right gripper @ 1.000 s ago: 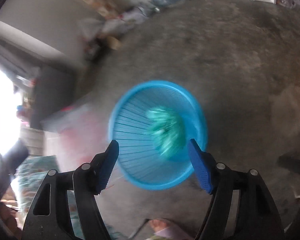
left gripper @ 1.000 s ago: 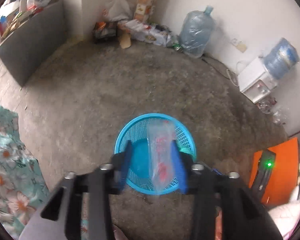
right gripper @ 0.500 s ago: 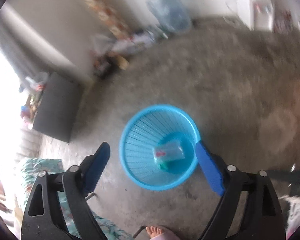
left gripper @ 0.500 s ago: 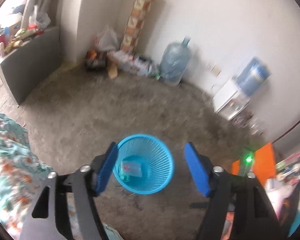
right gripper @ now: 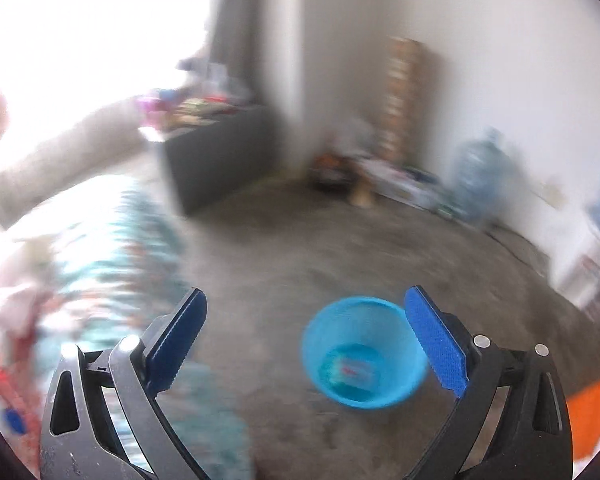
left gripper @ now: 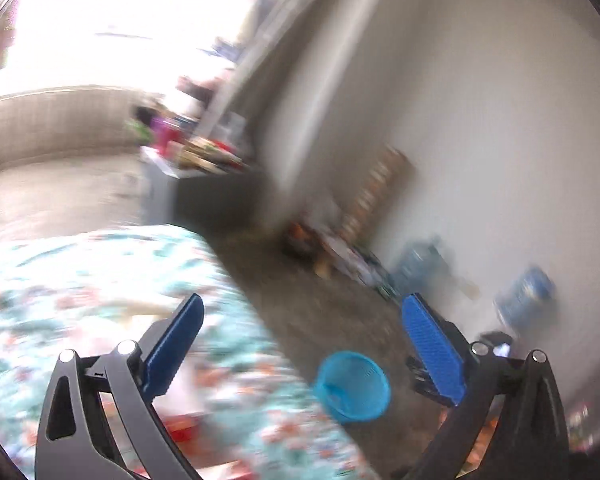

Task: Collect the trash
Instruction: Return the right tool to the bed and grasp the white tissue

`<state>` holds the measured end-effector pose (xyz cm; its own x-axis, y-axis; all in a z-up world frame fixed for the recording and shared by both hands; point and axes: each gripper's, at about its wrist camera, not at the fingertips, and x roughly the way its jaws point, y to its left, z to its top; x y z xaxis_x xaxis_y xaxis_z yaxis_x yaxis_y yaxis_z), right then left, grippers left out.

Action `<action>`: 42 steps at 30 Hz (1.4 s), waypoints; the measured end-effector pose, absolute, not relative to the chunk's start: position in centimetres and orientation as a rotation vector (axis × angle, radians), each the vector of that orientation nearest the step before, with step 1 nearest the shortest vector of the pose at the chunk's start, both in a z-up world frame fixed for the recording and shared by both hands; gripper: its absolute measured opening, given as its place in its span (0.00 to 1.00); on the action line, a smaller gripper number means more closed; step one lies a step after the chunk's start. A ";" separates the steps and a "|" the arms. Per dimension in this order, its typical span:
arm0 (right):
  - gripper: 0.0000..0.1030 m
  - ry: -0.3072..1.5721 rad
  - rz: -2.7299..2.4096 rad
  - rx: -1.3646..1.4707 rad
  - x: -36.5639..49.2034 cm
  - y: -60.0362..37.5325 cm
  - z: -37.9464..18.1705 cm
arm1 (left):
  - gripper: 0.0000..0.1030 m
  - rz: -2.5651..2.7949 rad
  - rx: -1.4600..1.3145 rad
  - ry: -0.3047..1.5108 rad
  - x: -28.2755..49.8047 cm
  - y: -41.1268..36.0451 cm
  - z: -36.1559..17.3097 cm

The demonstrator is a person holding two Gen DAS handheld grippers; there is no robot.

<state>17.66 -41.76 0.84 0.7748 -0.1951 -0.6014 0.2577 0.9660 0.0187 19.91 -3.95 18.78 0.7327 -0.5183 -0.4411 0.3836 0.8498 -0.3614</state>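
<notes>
A blue plastic basket (right gripper: 364, 354) stands on the concrete floor with a clear wrapper with red print (right gripper: 354, 370) lying at its bottom. It also shows in the left wrist view (left gripper: 353, 386), small and low. My left gripper (left gripper: 302, 332) is open and empty, raised above the bed edge and floor. My right gripper (right gripper: 302, 328) is open and empty, above the floor to the left of the basket. Both views are blurred.
A bed with a floral teal cover (left gripper: 100, 300) fills the left, also in the right wrist view (right gripper: 112, 280). A dark cabinet (right gripper: 220, 152) with clutter stands behind. Water jugs (right gripper: 476, 176) and boxes line the far wall. An orange object (right gripper: 592, 412) is at the right.
Both grippers have risen and swung left, away from the basket, toward the bed. The wrapper my left gripper held a second ago now lies in the basket with the green piece.
</notes>
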 end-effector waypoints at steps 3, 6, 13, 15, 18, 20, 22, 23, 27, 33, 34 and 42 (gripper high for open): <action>0.92 0.561 -0.089 0.095 17.6 -38.4 3.4 | 0.95 -0.374 -0.296 0.528 17.9 3.1 18.8; 0.92 0.496 0.051 0.115 17.8 -35.2 5.8 | 0.95 -0.284 -0.357 0.528 16.1 9.0 17.4; 0.92 0.600 0.344 0.150 21.1 -27.7 7.1 | 0.94 -0.276 -0.437 0.614 14.5 15.1 11.2; 0.92 0.630 0.429 0.124 22.0 -25.2 7.2 | 0.94 -0.305 -0.433 0.617 14.1 15.6 9.8; 0.88 0.684 0.556 0.080 23.1 -21.3 7.1 | 0.94 -0.338 -0.404 0.611 14.3 15.4 8.1; 0.84 0.721 0.617 0.053 23.9 -18.4 6.9 | 0.94 -0.341 -0.402 0.627 14.9 15.2 6.9; 0.78 0.767 0.650 0.028 24.6 -16.4 6.5 | 0.94 -0.329 -0.414 0.669 15.8 15.3 5.6; 0.78 0.804 0.669 0.011 25.0 -15.3 6.2 | 0.94 -0.331 -0.418 0.681 16.1 15.4 5.2; 0.66 0.935 0.710 -0.045 25.7 -11.8 4.3 | 0.84 -0.323 -0.400 0.702 16.4 15.3 3.6; 0.17 1.009 0.667 -0.065 26.6 -11.2 2.9 | 0.70 -0.297 -0.310 0.712 16.1 14.2 3.4; 0.13 1.007 0.668 -0.049 26.5 -11.4 3.1 | 0.68 -0.297 -0.292 0.711 16.0 13.9 3.5; 0.09 0.973 0.710 0.067 25.8 -13.9 5.0 | 0.58 -0.349 -0.301 0.704 15.9 12.8 4.7</action>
<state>25.76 -13.93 5.03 0.3583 0.5788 -0.7325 -0.5210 0.7751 0.3576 15.88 12.80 4.72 0.7090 -0.4094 -0.5742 0.2096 0.8998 -0.3827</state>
